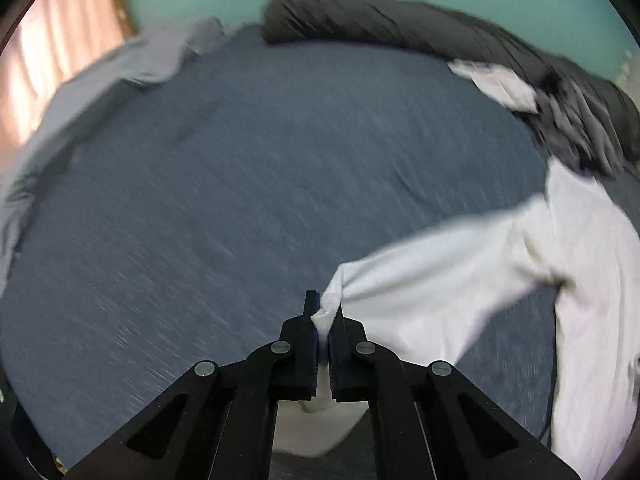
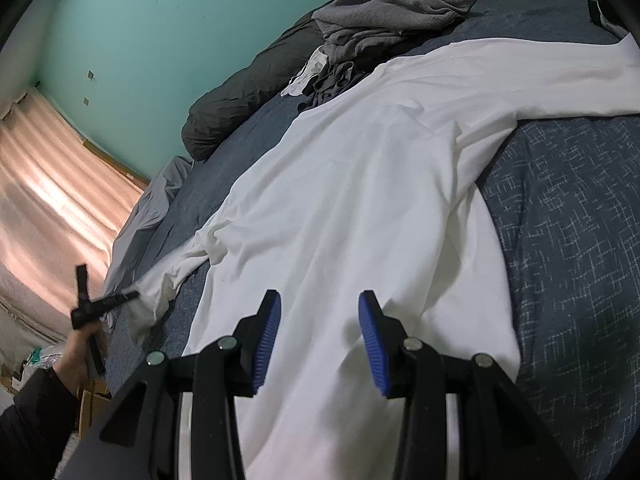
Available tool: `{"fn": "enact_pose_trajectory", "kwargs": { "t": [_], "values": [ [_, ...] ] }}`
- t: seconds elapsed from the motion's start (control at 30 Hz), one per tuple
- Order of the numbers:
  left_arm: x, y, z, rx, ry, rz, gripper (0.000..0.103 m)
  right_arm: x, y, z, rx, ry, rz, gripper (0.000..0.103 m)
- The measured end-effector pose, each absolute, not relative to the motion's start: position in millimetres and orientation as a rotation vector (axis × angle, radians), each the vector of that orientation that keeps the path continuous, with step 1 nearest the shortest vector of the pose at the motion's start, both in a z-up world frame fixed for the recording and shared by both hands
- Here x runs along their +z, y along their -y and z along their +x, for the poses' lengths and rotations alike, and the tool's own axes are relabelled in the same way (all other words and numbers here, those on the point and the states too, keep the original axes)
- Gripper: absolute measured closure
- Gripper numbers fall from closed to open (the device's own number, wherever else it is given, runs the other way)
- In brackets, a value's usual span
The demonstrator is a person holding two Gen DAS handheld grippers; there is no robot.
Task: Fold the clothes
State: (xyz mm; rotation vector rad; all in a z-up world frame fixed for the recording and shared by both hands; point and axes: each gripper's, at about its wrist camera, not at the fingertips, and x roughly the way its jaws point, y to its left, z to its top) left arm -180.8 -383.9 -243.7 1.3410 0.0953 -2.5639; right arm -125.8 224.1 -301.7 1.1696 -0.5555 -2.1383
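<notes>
A white long-sleeved shirt (image 2: 360, 208) lies spread on the blue bed cover (image 2: 568, 240). My left gripper (image 1: 324, 312) is shut on the cuff of its left sleeve (image 1: 420, 280) and holds it stretched out over the bed cover (image 1: 240, 184); this gripper also shows in the right wrist view (image 2: 120, 298), held by a hand. My right gripper (image 2: 320, 312) is open, its blue pads (image 2: 266, 344) just above the shirt's lower body, holding nothing.
A dark grey duvet roll (image 1: 400, 20) and a pile of grey clothes (image 2: 392, 12) lie at the bed's far side by the teal wall. A light grey sheet (image 1: 100, 80) hangs at the left edge. Pink curtains (image 2: 52, 200) are beyond it.
</notes>
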Motion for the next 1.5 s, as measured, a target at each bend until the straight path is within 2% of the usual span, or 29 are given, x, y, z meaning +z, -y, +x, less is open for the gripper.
{"fn": "enact_pose_trajectory", "kwargs": {
  "t": [0.2, 0.43, 0.6, 0.7, 0.9, 0.97, 1.07, 1.33, 1.5],
  "values": [
    [-198, 416, -200, -2.535, -0.090, 1.210, 0.100, -302, -226, -128, -2.138, 0.559, 1.173, 0.062],
    [-239, 426, -227, -2.469, -0.243, 1.336, 0.097, -303, -230, -133, -2.133, 0.571, 1.181, 0.062],
    [-248, 417, -223, -2.473, -0.271, 1.336, 0.093, -301, -236, -137, -2.127, 0.573, 1.189, 0.062],
    [-247, 393, -231, -2.527, -0.241, 1.330, 0.091, -299, -239, -140, -2.131, 0.567, 1.185, 0.057],
    [-231, 315, -263, -2.681, -0.023, 1.347, 0.079, -296, -245, -149, -2.132, 0.542, 1.197, 0.056],
    [-226, 293, -281, -2.742, -0.024, 1.356, 0.075, -294, -249, -154, -2.139, 0.534, 1.207, 0.055],
    [-225, 255, -309, -2.817, -0.026, 1.402, 0.073, -287, -257, -168, -2.173, 0.500, 1.212, 0.053],
    [-268, 169, -379, -2.891, -0.006, 1.607, 0.071, -254, -259, -258, -2.225, 0.226, 1.239, 0.049],
    [-294, 132, -413, -2.886, 0.016, 1.716, 0.067, -251, -259, -331, -2.254, 0.152, 1.282, 0.048]
  ]
}}
